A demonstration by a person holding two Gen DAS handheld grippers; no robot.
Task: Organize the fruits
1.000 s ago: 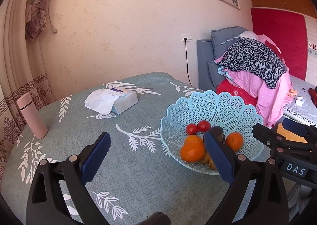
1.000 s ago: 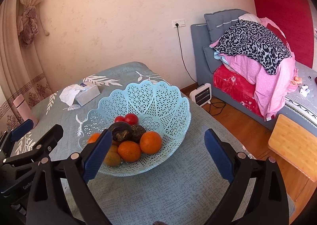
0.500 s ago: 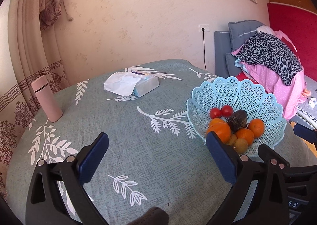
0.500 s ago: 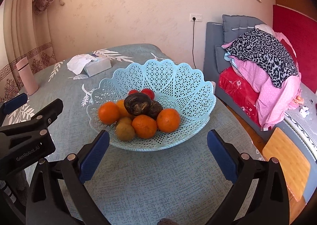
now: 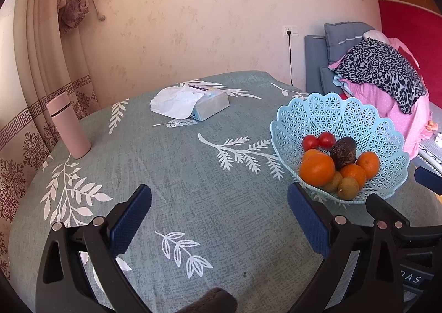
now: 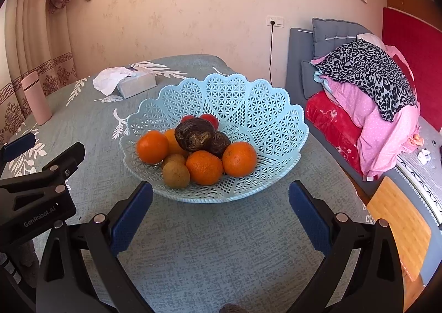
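Note:
A light blue lattice basket [image 6: 265, 108] stands on the green leaf-print tablecloth [image 6: 221, 244]. It holds several oranges [image 6: 204, 167], two kiwis [image 6: 176, 174], two dark wrinkled fruits [image 6: 194, 135] and two small red tomatoes [image 6: 209, 119]. My right gripper [image 6: 220, 212] is open and empty, just in front of the basket. My left gripper [image 5: 219, 216] is open and empty over the cloth, left of the basket [image 5: 326, 114]. It also shows at the left of the right wrist view.
A tissue box [image 5: 204, 104] with loose tissue lies at the back of the table. A pink flask [image 5: 67, 125] stands at the left edge. A sofa with piled clothes [image 6: 367, 84] is to the right, beyond the table edge.
Both grippers have drawn back and risen a little; the basket now sits fully in front of the right gripper and to the right of the left gripper. Both stay open.

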